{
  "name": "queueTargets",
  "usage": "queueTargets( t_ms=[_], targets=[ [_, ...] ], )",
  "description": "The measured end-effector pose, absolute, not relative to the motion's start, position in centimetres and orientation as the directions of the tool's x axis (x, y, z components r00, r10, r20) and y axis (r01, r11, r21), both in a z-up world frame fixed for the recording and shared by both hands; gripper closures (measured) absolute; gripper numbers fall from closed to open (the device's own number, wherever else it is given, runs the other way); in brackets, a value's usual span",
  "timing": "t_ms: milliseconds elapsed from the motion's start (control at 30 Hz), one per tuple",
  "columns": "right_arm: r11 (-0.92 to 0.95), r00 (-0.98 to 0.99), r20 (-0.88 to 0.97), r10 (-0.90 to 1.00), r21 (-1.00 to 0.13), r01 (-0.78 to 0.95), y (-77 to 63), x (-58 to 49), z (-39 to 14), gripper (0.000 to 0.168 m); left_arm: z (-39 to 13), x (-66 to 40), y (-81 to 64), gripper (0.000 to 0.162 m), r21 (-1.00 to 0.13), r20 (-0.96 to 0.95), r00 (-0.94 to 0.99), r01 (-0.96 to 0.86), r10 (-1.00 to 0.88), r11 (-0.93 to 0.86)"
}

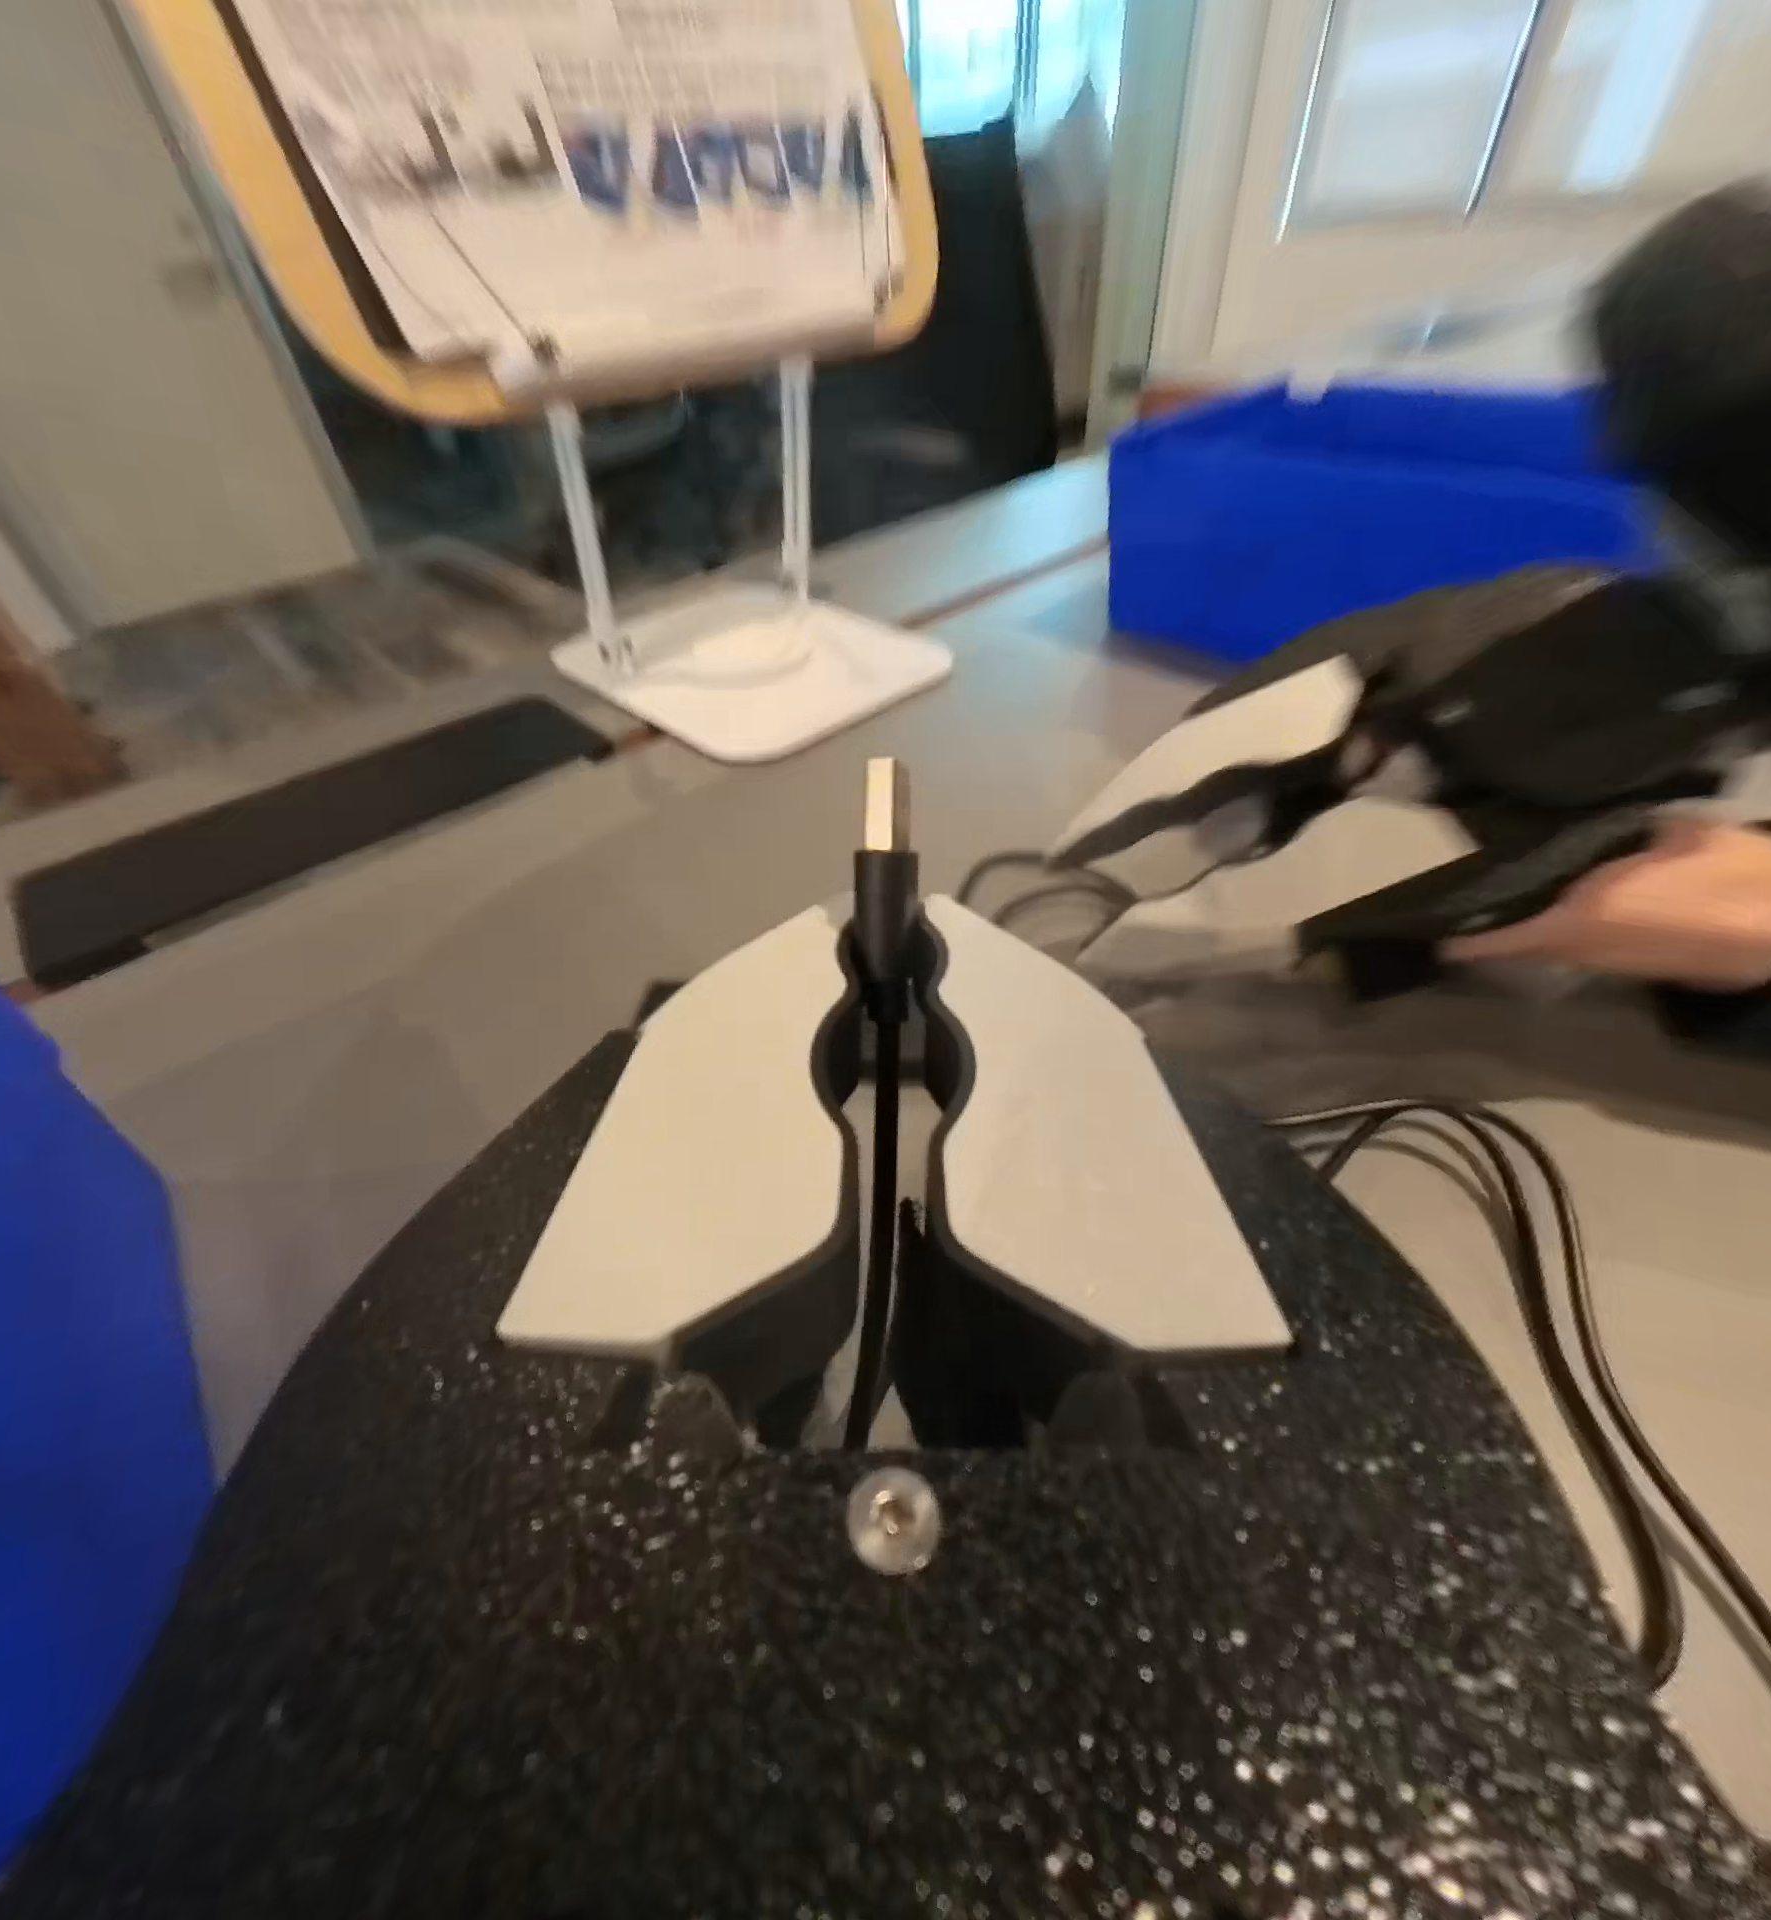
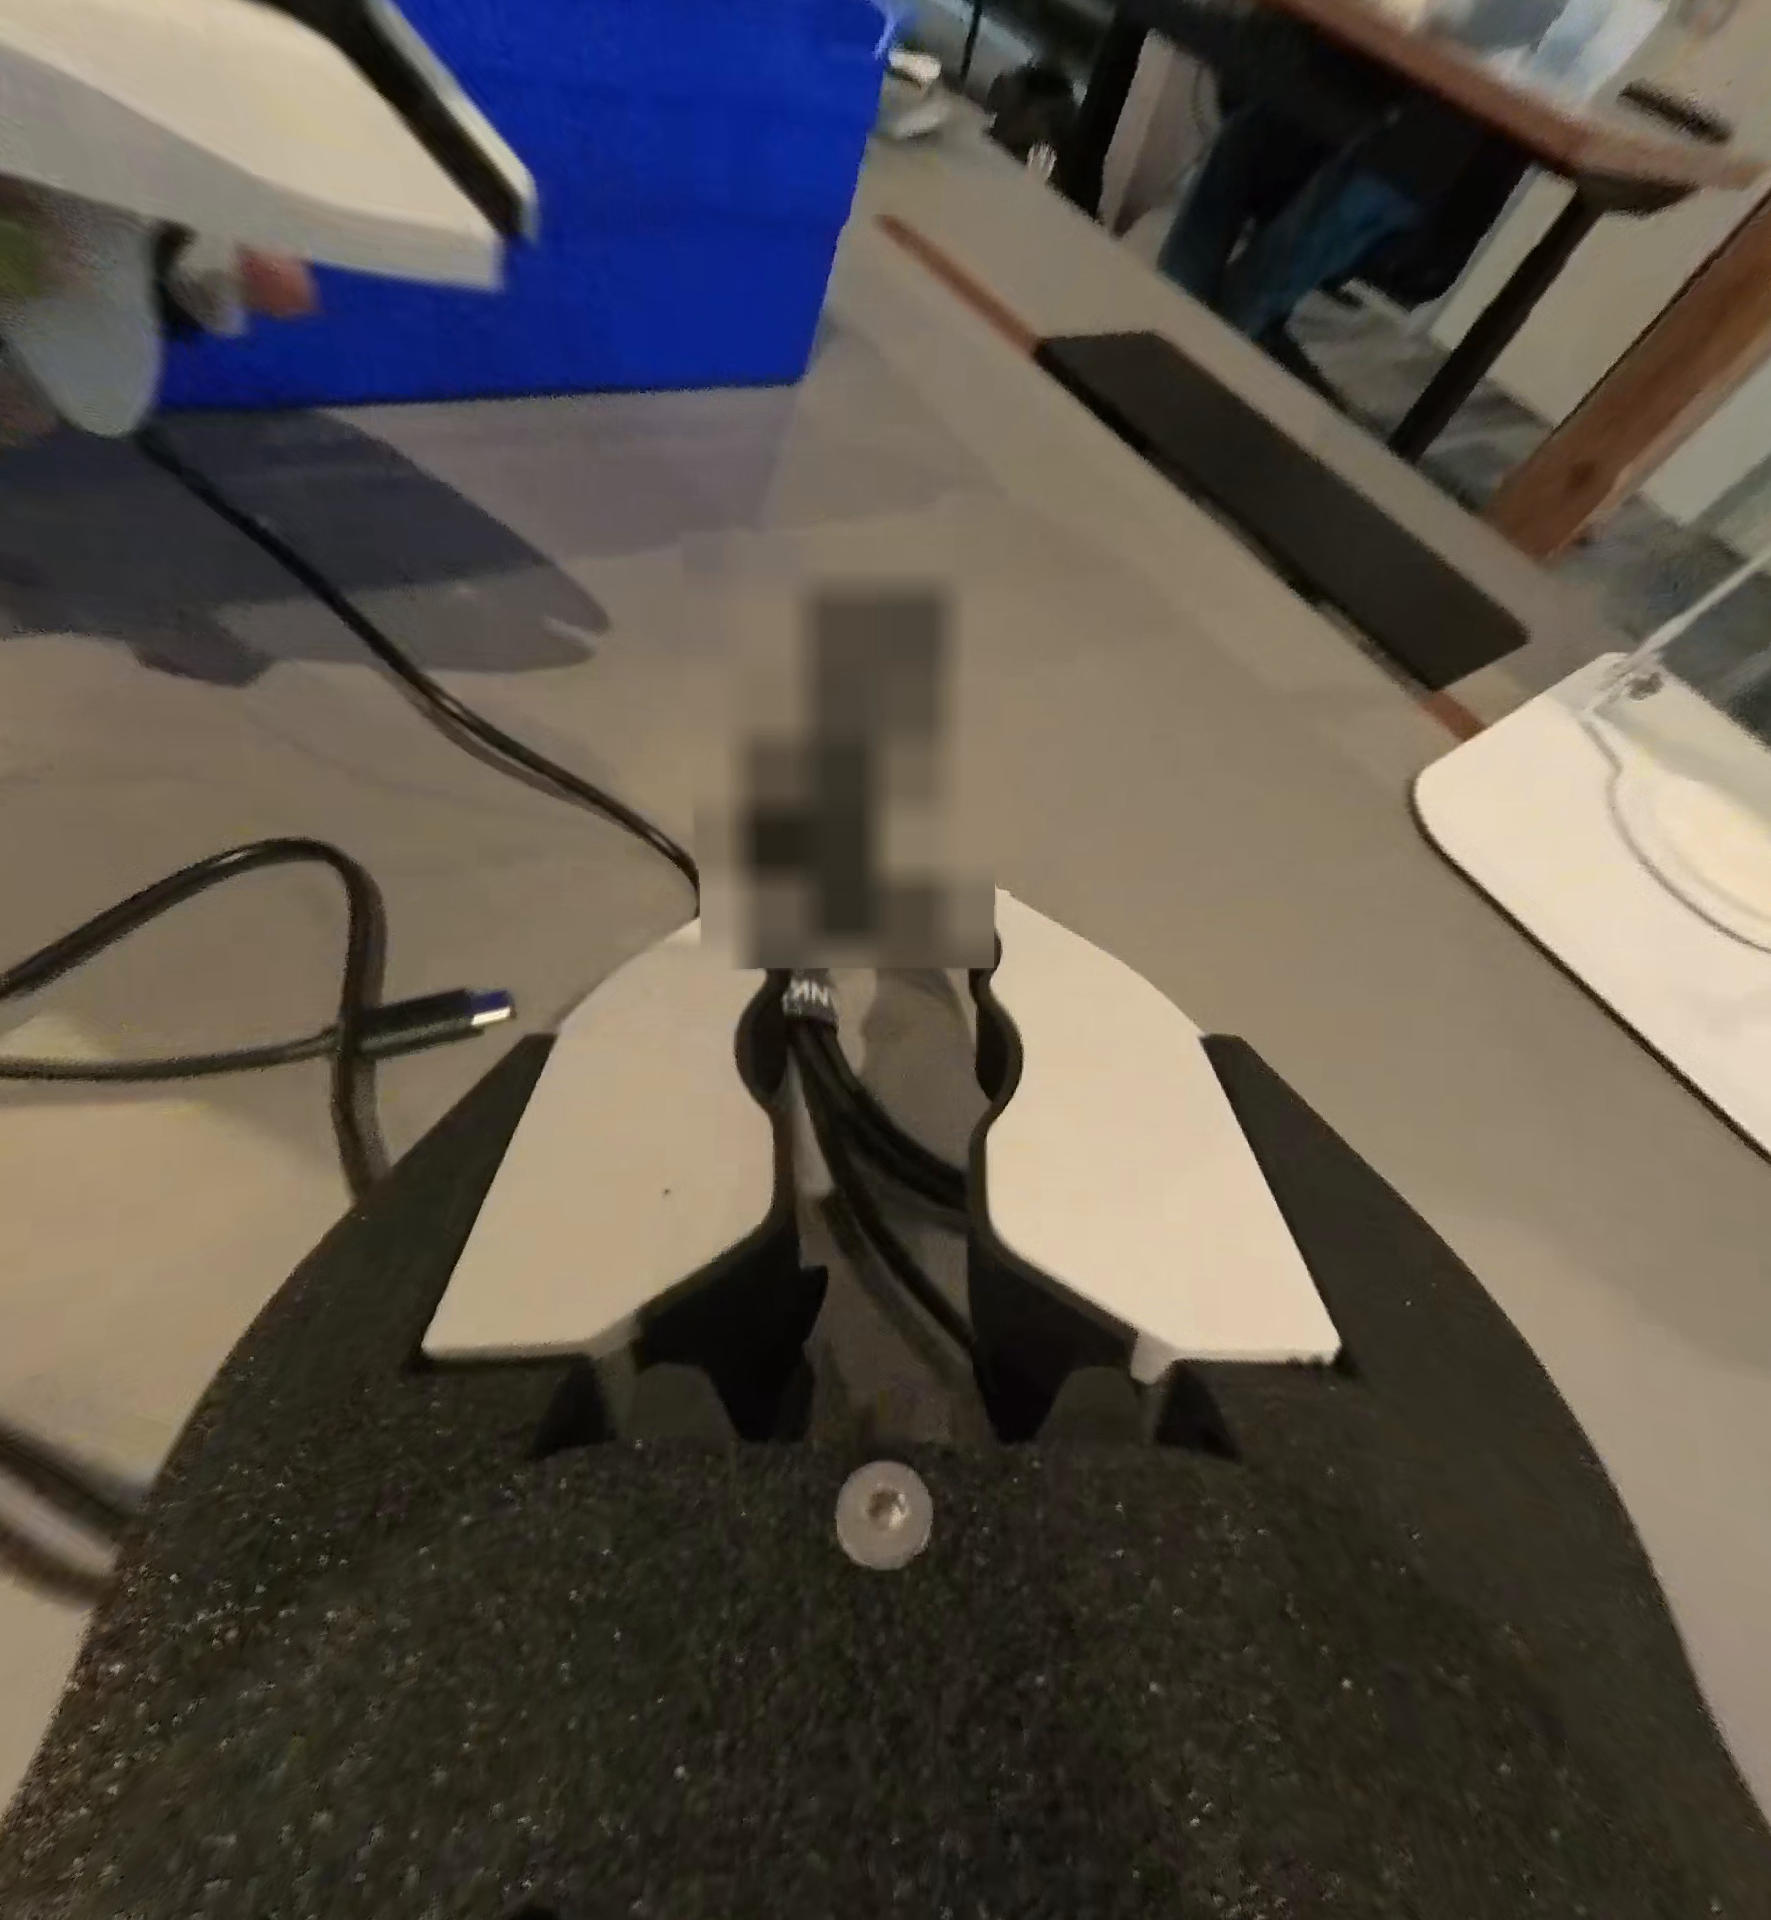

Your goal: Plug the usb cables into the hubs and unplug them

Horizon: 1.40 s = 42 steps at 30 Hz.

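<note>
My left gripper is shut on a black USB cable. Its metal plug sticks out forward past the fingertips, and the cord runs back between the fingers. My right gripper is closed around a black hub with bundled black cords. A blurred patch hides the part ahead of the fingertips. In the left wrist view, the right gripper is low over the grey table at the right, held by a hand. A loose cable plug lies on the table to its left. The left gripper shows at the upper left.
A blue bin stands at the back of the grey table. A white stand base holds a framed sign. A flat black strip lies in the table. Loose black cables trail on the right.
</note>
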State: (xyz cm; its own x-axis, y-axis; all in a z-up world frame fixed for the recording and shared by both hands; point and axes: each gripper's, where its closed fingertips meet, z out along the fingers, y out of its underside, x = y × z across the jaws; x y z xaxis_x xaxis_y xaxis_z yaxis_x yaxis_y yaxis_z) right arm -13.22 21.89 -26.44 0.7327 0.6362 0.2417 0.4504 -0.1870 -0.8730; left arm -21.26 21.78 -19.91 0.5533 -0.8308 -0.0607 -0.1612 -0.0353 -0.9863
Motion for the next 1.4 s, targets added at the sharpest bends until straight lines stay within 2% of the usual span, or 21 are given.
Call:
queueTargets(
  t_ms=[133,267,333,400,467,633,867,1033,1167,1267,1400],
  targets=[
    [-0.263,0.707,0.207,0.676,-0.829,0.494,24.0,-15.4,-27.7,0.125,-17.3,-23.1,21.1,0.156,-0.995,-0.098,0.534,-0.026,-0.839,0.100],
    [-0.376,0.685,0.144,0.714,-0.747,0.548,25.1,-17.2,-29.9,0.104,-17.4,-24.0,21.5,0.156,-0.987,-0.142,0.567,-0.018,-0.811,0.160],
    [-0.412,0.698,0.127,0.705,-0.727,0.549,25.5,-17.6,-30.3,0.101,-17.6,-23.8,21.5,0.156,-0.984,-0.162,0.568,-0.030,-0.807,0.176],
    [-0.443,0.714,0.128,0.688,-0.705,0.554,25.5,-17.3,-30.4,0.106,-18.0,-23.6,21.5,0.156,-0.983,-0.176,0.564,-0.052,-0.807,0.178],
    [-0.468,0.719,0.098,0.688,-0.698,0.542,25.1,-17.5,-30.5,0.118,-18.4,-23.4,21.5,0.156,-0.983,-0.175,0.562,-0.060,-0.809,0.171],
    [-0.471,0.721,0.085,0.688,-0.703,0.533,24.7,-17.8,-30.6,0.132,-19.1,-23.0,21.5,0.156,-0.987,-0.159,0.551,-0.063,-0.819,0.149],
    [-0.296,0.719,0.356,0.598,-0.735,0.610,25.3,-15.5,-29.2,0.133,-19.6,-22.8,21.5,0.156,-0.981,-0.187,0.558,-0.062,-0.808,0.184],
    [-0.178,0.790,0.297,0.536,-0.875,0.450,25.6,-14.5,-25.6,0.134,-20.5,-22.3,21.5,0.156,-0.977,-0.215,0.549,-0.108,-0.808,0.186],
    [-0.150,0.798,0.076,0.597,-0.967,0.204,24.9,-14.9,-23.5,0.134,-21.1,-22.2,21.8,0.156,-0.982,-0.188,0.550,-0.128,-0.814,0.141],
    [-0.173,0.754,-0.110,0.648,-0.985,0.004,24.6,-14.8,-22.3,0.134,-21.2,-22.2,21.8,0.156,-0.987,-0.160,0.540,-0.113,-0.826,0.116],
    [-0.152,0.700,-0.211,0.682,-0.978,-0.146,24.4,-14.0,-20.9,0.134,-21.0,-21.9,21.3,0.156,-0.991,-0.132,0.506,-0.083,-0.852,0.105]
  ],
)
